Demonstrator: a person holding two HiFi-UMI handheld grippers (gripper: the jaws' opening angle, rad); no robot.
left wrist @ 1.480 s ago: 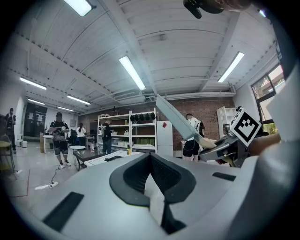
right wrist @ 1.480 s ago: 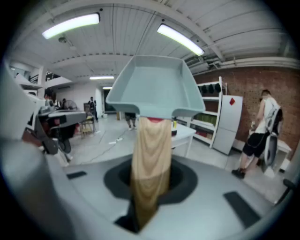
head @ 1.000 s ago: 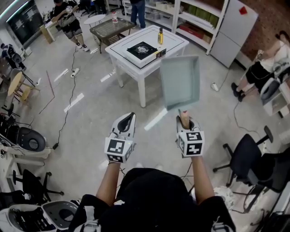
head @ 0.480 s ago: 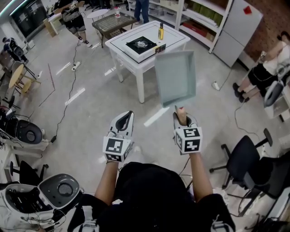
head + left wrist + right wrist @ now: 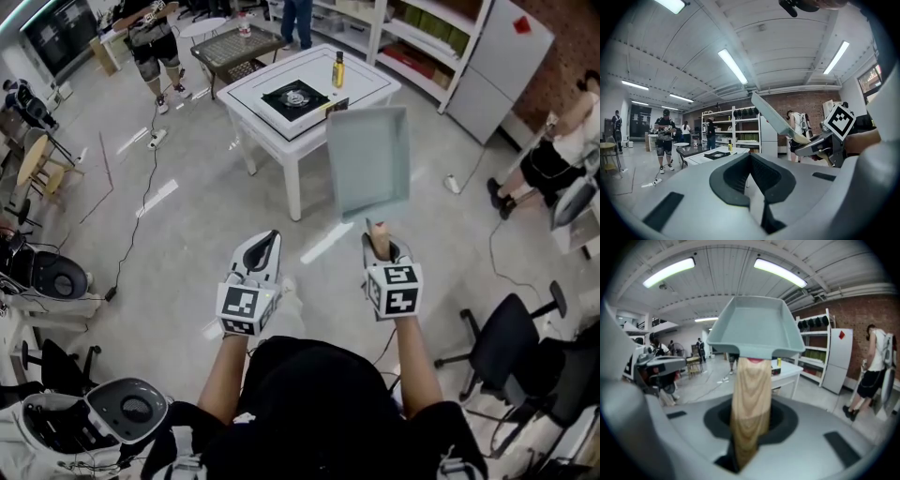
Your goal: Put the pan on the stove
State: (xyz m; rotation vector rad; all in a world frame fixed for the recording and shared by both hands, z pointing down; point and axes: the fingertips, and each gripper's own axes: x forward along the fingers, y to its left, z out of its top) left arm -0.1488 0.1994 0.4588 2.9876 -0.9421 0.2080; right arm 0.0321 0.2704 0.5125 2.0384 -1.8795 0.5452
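The right hand-held gripper is closed part-way, its jaws clamped on the light wooden handle of a pale teal, square, shallow metal pan. The pan is held up in the air at twelve o'clock from that hand-held gripper, open side up and tipped slightly. In the head view it is above the grey floor, and its far edge overlaps the near corner of the white square worktop.

The black single-burner stove sits in the middle of that worktop, at about eleven o'clock from the pan and well apart from it. A small yellow bottle stands upright on the worktop at two o'clock from the stove.

The left hand-held gripper is held at nine o'clock from the right one, near it but not touching. Its jaws are together with nothing between them.
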